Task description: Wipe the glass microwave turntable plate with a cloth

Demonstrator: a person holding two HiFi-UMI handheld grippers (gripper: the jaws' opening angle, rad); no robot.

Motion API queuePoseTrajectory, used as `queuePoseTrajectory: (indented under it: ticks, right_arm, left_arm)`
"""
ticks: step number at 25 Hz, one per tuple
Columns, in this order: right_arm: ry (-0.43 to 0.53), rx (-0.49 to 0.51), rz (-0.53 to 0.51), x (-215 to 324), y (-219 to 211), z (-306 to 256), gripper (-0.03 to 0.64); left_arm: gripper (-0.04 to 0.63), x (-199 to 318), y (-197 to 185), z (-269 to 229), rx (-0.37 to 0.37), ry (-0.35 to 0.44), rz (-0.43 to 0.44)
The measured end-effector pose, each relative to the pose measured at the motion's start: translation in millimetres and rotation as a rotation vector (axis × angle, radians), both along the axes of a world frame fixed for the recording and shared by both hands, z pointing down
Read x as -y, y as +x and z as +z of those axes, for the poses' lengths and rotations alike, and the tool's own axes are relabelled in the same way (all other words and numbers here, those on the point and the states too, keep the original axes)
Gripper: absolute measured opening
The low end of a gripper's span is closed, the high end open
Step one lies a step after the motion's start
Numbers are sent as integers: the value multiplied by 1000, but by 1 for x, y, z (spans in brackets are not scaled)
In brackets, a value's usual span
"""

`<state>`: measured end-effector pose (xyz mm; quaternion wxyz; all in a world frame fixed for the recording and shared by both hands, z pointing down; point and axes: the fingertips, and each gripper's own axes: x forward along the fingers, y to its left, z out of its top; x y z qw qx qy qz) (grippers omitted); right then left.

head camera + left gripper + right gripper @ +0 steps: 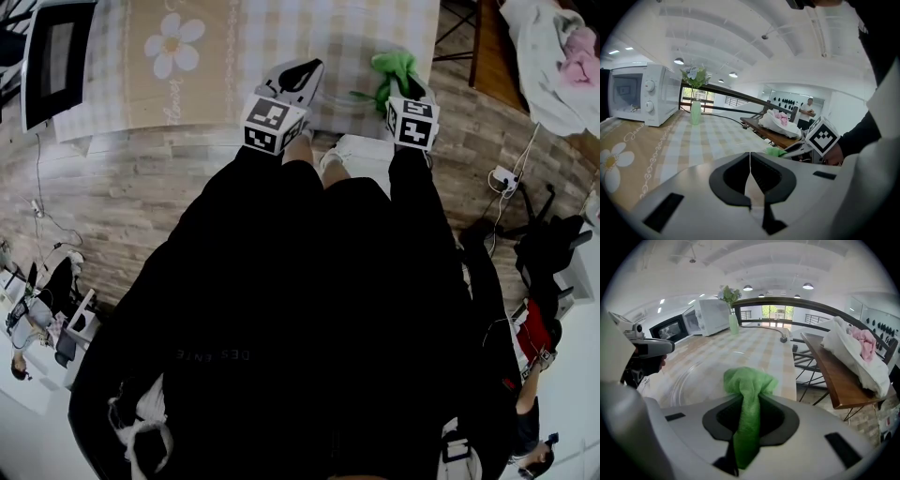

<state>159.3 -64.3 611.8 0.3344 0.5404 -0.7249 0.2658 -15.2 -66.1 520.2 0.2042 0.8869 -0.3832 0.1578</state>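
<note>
The clear glass turntable plate (708,371) lies flat on the checked tablecloth, just ahead and left of my right gripper (749,394). That gripper is shut on a green cloth (749,380), which bunches above the jaws; the cloth (394,67) also shows in the head view, over the table's near edge. My left gripper (750,157) is shut with nothing in it, its tips meeting, and it hovers over the table to the left of the right gripper (806,145). In the head view both grippers, left (298,75) and right (401,82), reach side by side over the table edge.
A white microwave (637,93) and a pale green vase (695,112) with flowers stand at the table's far end. The table (281,37) carries a daisy-print runner. To the right a wooden side table (843,376) holds white and pink laundry (855,345). A person stands in the background.
</note>
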Motion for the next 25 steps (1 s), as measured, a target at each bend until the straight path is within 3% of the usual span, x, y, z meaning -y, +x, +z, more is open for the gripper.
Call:
queuePoseTrajectory:
  ticks: [7,11,25]
  right_arm:
    - [-10,-4,74,-6,42,-3,89]
    - [16,17,49,-5,36,-17,91]
    - [72,172,-241,-15,-114,-63,91]
  left_arm:
    - [21,-9,-1,-4,0,11,-30]
    - [21,-12,-8,-3,2,16,-58]
    - [21,-23,-56,-7,7,30,-212]
